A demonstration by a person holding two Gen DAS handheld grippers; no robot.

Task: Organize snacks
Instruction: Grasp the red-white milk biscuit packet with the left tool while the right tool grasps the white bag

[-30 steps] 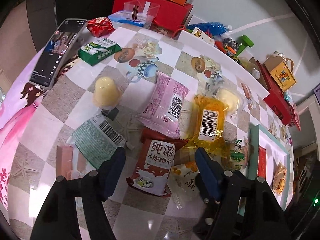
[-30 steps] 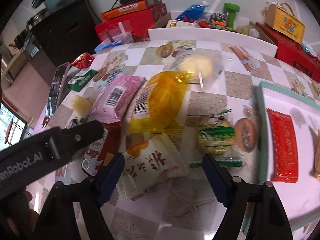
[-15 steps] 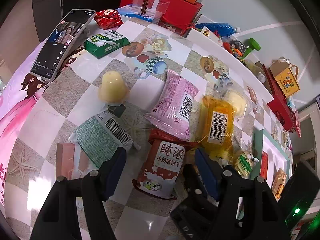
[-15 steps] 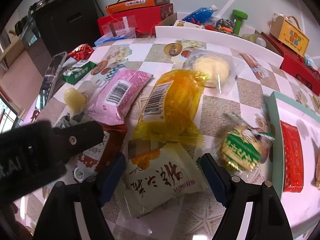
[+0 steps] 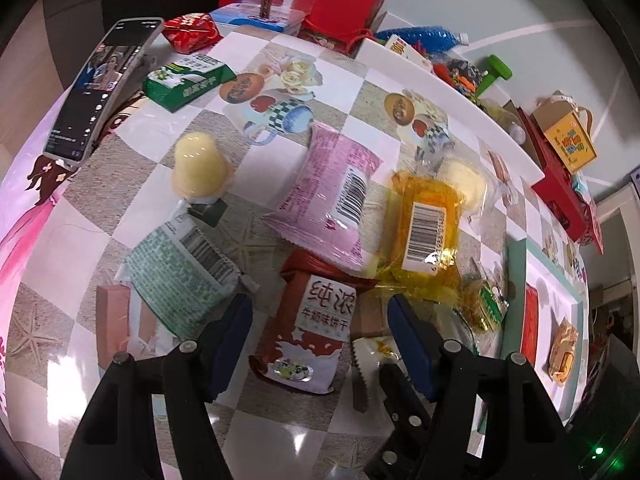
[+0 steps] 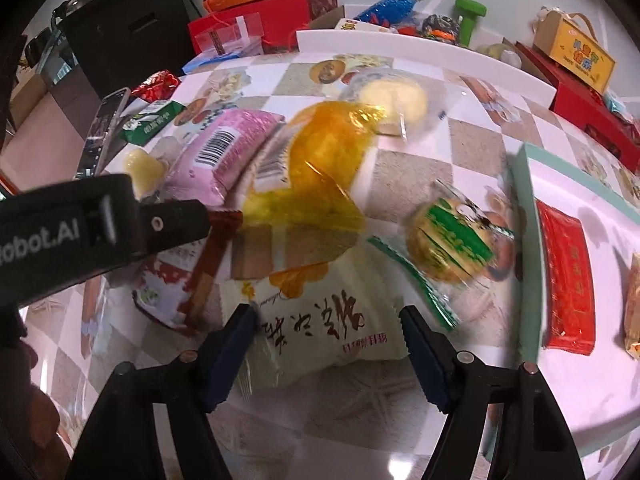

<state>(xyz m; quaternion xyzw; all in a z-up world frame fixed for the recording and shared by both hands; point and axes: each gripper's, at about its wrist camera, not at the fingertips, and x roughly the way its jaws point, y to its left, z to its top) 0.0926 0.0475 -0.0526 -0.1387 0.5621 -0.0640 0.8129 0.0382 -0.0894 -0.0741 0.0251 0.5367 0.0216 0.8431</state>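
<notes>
A: Right gripper [image 6: 326, 316]: what has changed at the jaws?

B: Jaws just narrowing, though still fairly wide. Now straddling a cream snack packet [image 6: 332, 320] with brown calligraphy, one blue pad at each side edge. No clear squeeze visible yet. Lower and nearer the checked tablecloth [image 6: 472, 140] than a second ago, with the packet now squarely between the pads.

A: Meaning for the tidying?

B: Probably about to pick up this packet and take it to the teal-rimmed tray [image 6: 524, 240] just to the right, where a red packet [image 6: 568, 276] already lies.

A: And the left gripper [image 5: 318, 308]?

B: Little changed. Moderately wide, empty, poised over a red milk-biscuit packet [image 5: 316, 320].

A: Anything hard to make out?

B: Blurred orange wrapper [image 6: 316, 184] overlapping the cream packet's top edge. Left gripper's body covering part of the biscuit packet in the right view. Tray cut off at the frame edge, so its full contents unknown.
</notes>
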